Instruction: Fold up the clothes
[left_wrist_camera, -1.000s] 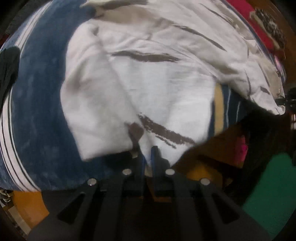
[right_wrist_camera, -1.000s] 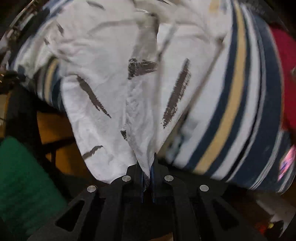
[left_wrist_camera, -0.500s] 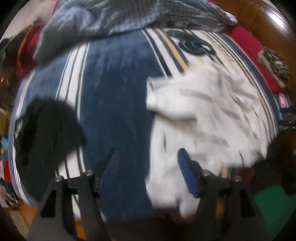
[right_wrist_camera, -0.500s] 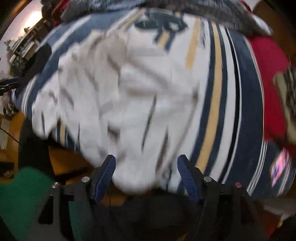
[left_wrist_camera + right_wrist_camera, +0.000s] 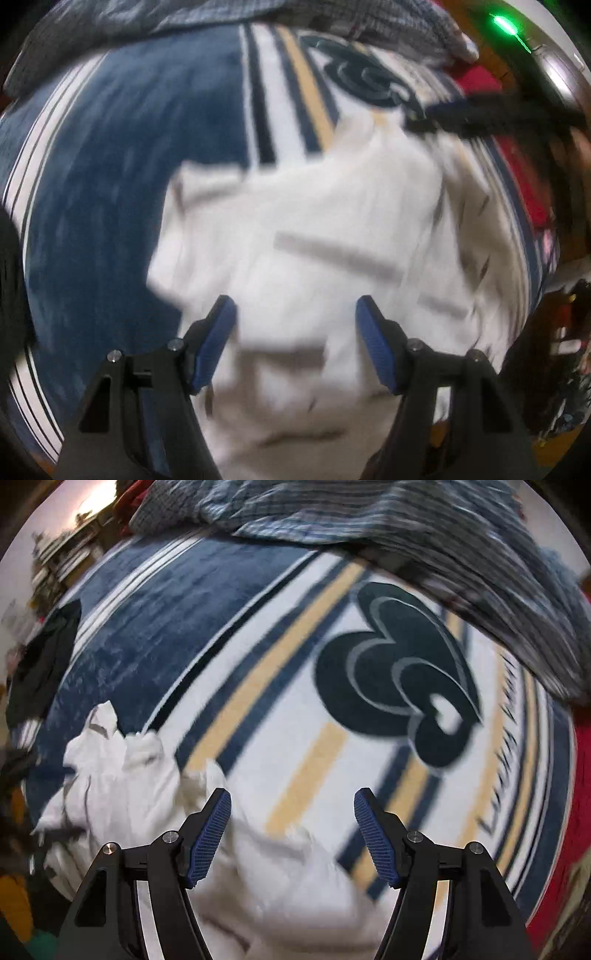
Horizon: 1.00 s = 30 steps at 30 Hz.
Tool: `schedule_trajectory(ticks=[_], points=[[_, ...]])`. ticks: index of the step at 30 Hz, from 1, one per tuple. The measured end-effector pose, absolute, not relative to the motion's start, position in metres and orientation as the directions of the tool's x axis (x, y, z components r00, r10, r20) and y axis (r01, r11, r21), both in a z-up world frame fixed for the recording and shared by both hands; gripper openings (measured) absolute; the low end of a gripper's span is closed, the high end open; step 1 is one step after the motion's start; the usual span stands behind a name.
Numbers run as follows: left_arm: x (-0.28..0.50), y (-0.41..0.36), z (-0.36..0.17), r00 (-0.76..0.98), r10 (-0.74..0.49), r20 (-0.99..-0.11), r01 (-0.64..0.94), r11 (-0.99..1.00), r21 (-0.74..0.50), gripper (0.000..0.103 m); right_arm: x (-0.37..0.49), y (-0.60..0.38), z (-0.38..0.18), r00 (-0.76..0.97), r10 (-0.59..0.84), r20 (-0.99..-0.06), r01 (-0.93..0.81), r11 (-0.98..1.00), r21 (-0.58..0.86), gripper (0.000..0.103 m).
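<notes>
Both grippers have let go of the white garment since the earlier frames, when each was pinched shut on its edge; their jaws have just been opening, and nothing is pressed between the blue pads.

From the left wrist view, the left gripper (image 5: 295, 343) stands wide apart above the white garment (image 5: 314, 236), which lies spread on the striped blanket (image 5: 110, 177). The cloth fills the frame from the centre toward 6 o'clock and 4 o'clock, with grey brush-stroke marks across it; blur hides its folds. At 2 o'clock a dark bar with a blue pad crosses the frame, probably the right gripper (image 5: 480, 114), though the smear makes it hard to be sure. A checked grey fabric (image 5: 221, 14) is bunched along 12 o'clock.

From the right wrist view, the right gripper (image 5: 293, 834) is also spread open, over the blanket's (image 5: 258, 672) cream and tan stripes. The white garment (image 5: 122, 775) sits crumpled at 8 o'clock and runs under the left finger (image 5: 210, 834) toward 6 o'clock. A dark heart-shaped emblem (image 5: 399, 686) lies at 2 o'clock, and a black garment (image 5: 40, 664) rests at 9 o'clock on the blanket's edge.
</notes>
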<state>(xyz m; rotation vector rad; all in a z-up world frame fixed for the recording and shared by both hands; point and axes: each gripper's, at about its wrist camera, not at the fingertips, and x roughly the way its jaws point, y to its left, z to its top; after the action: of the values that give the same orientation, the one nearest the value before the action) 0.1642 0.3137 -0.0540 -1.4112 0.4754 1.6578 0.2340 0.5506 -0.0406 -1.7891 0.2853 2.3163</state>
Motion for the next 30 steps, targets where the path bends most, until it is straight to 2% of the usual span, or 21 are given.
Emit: schedule_trajectory(ticks=[4,5,6,7,8,12,16,20,22,24,25,27,28,29,30], points=[[0.177,0.278,-0.082,0.060,0.364,-0.929,-0.750,-0.598,-0.283,0.069,0.207,0.535,-0.090,-0.096,-0.057,-0.994,-0.187,-0.980,0.075,0.070],[0.180,0.272,-0.085,0.059,0.371,-0.927,-0.746,-0.601,-0.288,0.069,0.206,0.531,-0.097,-0.084,-0.085,-0.993,-0.180,-0.979,0.099,0.065],[0.181,0.270,-0.085,0.052,0.376,-0.925,-0.746,-0.601,-0.287,0.070,0.207,0.525,-0.100,-0.091,-0.117,-0.989,-0.177,-0.975,0.132,0.054],[0.183,0.268,-0.084,0.046,0.381,-0.923,-0.746,-0.601,-0.286,0.071,0.208,0.519,-0.103,-0.097,-0.150,-0.984,-0.174,-0.971,0.165,0.029],[0.185,0.266,-0.084,0.040,0.387,-0.921,-0.746,-0.602,-0.285,0.071,0.208,0.513,-0.102,-0.103,-0.171,-0.980,-0.162,-0.969,0.187,0.007],[0.188,0.266,-0.084,0.028,0.389,-0.921,-0.739,-0.612,-0.281,0.072,0.207,0.492,-0.071,-0.122,-0.094,-0.988,-0.063,-0.993,0.102,0.003],[0.199,0.262,-0.086,0.001,0.389,-0.921,-0.738,-0.621,-0.264,0.073,0.197,0.530,-0.011,-0.244,0.072,-0.967,-0.174,-0.984,-0.029,0.000],[0.217,0.261,-0.086,-0.066,0.346,-0.936,-0.760,-0.625,-0.177,0.074,0.182,0.588,0.062,-0.354,0.295,-0.887,-0.357,-0.920,-0.163,0.000],[0.224,0.262,-0.085,-0.094,0.321,-0.942,-0.757,-0.637,-0.142,0.074,0.179,0.613,0.086,-0.387,0.338,-0.858,-0.416,-0.894,-0.164,0.000],[0.224,0.263,-0.082,-0.093,0.307,-0.947,-0.755,-0.642,-0.134,0.073,0.176,0.620,0.082,-0.360,0.292,-0.886,-0.424,-0.897,-0.124,0.000],[0.222,0.264,-0.079,-0.094,0.305,-0.948,-0.753,-0.645,-0.133,0.073,0.176,0.614,0.069,-0.319,0.261,-0.911,-0.411,-0.904,-0.115,0.005],[0.212,0.271,-0.062,-0.083,0.339,-0.937,-0.757,-0.633,-0.162,0.073,0.186,0.594,0.033,-0.279,0.165,-0.946,-0.360,-0.931,-0.057,0.024],[0.206,0.277,-0.052,-0.073,0.359,-0.930,-0.763,-0.621,-0.180,0.073,0.193,0.583,0.013,-0.263,0.113,-0.958,-0.331,-0.943,-0.020,0.042],[0.198,0.285,-0.041,-0.068,0.381,-0.922,-0.767,-0.611,-0.195,0.073,0.199,0.571,-0.006,-0.245,0.060,-0.968,-0.303,-0.953,0.017,0.050],[0.189,0.295,-0.030,-0.071,0.403,-0.912,-0.772,-0.601,-0.206,0.074,0.205,0.563,-0.024,-0.225,0.018,-0.974,-0.289,-0.956,0.049,0.050]])
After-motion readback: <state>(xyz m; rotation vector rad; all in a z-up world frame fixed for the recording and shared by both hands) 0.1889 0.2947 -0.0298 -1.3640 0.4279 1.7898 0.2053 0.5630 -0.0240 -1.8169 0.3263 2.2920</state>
